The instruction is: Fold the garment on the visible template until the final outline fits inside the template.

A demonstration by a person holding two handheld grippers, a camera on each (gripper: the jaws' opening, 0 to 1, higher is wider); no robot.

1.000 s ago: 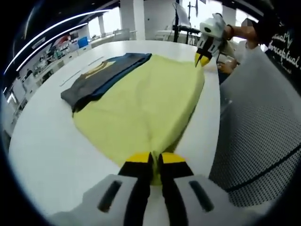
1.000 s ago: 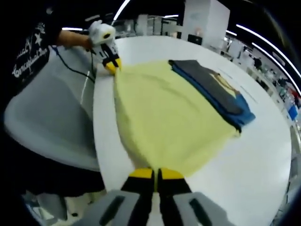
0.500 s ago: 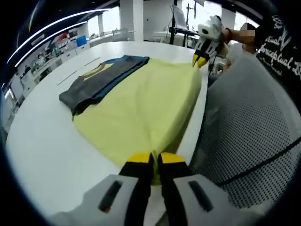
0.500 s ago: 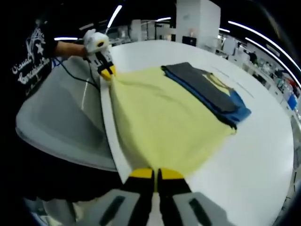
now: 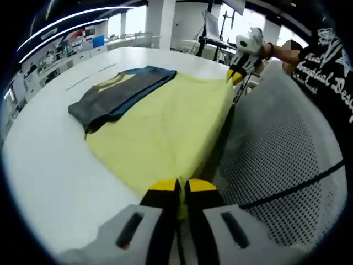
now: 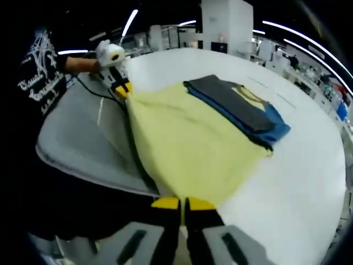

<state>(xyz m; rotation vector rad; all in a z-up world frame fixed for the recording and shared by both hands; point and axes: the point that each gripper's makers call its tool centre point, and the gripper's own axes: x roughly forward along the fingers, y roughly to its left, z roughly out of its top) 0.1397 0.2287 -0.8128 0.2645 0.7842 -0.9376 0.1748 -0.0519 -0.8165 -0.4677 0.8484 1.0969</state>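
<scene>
A pale yellow garment (image 5: 165, 127) lies spread on the white table (image 5: 49, 165), stretched between my two grippers. My left gripper (image 5: 181, 190) is shut on its near corner. My right gripper (image 6: 182, 205) is shut on the opposite corner of the yellow garment (image 6: 187, 143). In each view the other gripper appears far off, pinching its corner: the right gripper (image 5: 238, 70) in the left gripper view, the left gripper (image 6: 120, 91) in the right gripper view. The held edge hangs past the table's edge. A folded stack of dark grey and blue clothes (image 5: 118, 94) lies along the garment's far side.
A grey mesh chair back (image 5: 276, 165) stands close against the table edge on the person's side; it is also seen as a grey chair (image 6: 88, 143). A person in a dark printed shirt (image 5: 331, 83) holds the grippers. Bare white table (image 6: 298, 182) stretches beyond the stack.
Both grippers have drawn the yellow garment's held edge back toward the person, past the table edge and over the chair. The folded stack has stayed put.
</scene>
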